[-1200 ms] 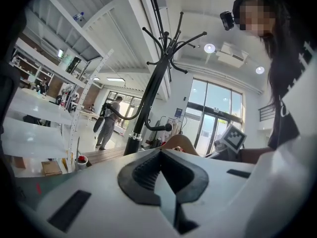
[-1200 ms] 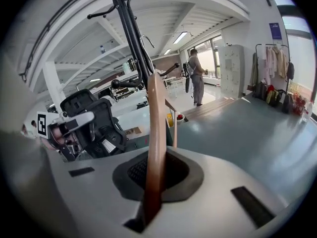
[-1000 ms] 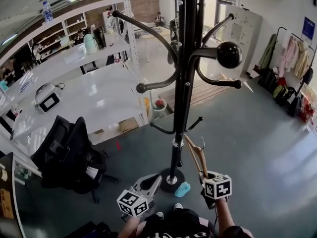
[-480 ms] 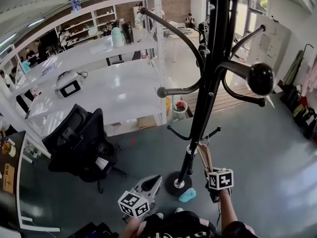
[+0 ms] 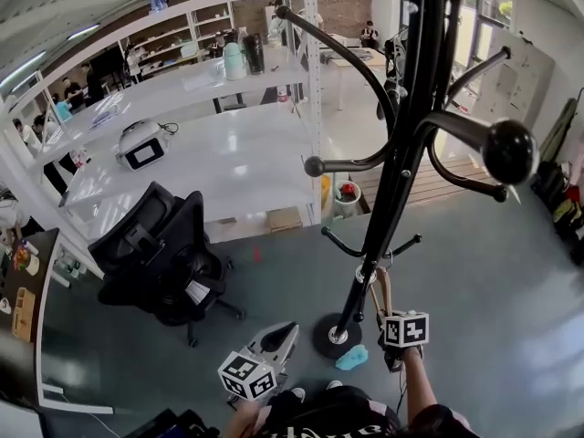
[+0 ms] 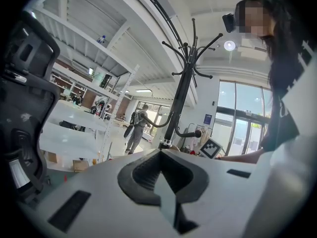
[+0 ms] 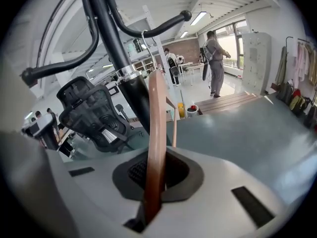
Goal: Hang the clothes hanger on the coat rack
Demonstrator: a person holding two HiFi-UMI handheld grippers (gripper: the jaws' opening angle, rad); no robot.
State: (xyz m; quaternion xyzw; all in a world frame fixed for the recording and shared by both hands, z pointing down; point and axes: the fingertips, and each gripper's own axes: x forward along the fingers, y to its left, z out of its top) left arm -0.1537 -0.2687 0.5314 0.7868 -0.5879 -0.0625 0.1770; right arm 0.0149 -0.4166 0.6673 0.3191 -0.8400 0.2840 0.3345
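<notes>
The black coat rack [image 5: 388, 199] stands right in front of me, its curved arms ending in ball knobs. My right gripper [image 5: 387, 318] is low beside the pole, shut on a wooden clothes hanger [image 5: 380, 288] that rises from its jaws. In the right gripper view the hanger's wooden bar [image 7: 156, 128] runs up from the pads, and its metal hook [image 7: 144, 41] stands next to the pole [image 7: 114, 38], under a lower arm. My left gripper [image 5: 281, 334] is left of the rack's base, shut with nothing in it; its view shows the rack [image 6: 179, 98] ahead.
A black office chair [image 5: 155, 254] stands at the left, in front of white shelving [image 5: 201, 162]. A turquoise object [image 5: 352, 358] lies on the grey floor by the rack's round base [image 5: 333, 336]. Hanging clothes [image 5: 570, 199] are at the far right, and people stand further back.
The head view has swung, so the rack sits further right in it. My right gripper and the hanger are closer to the pole. The left gripper keeps about the same place in view.
</notes>
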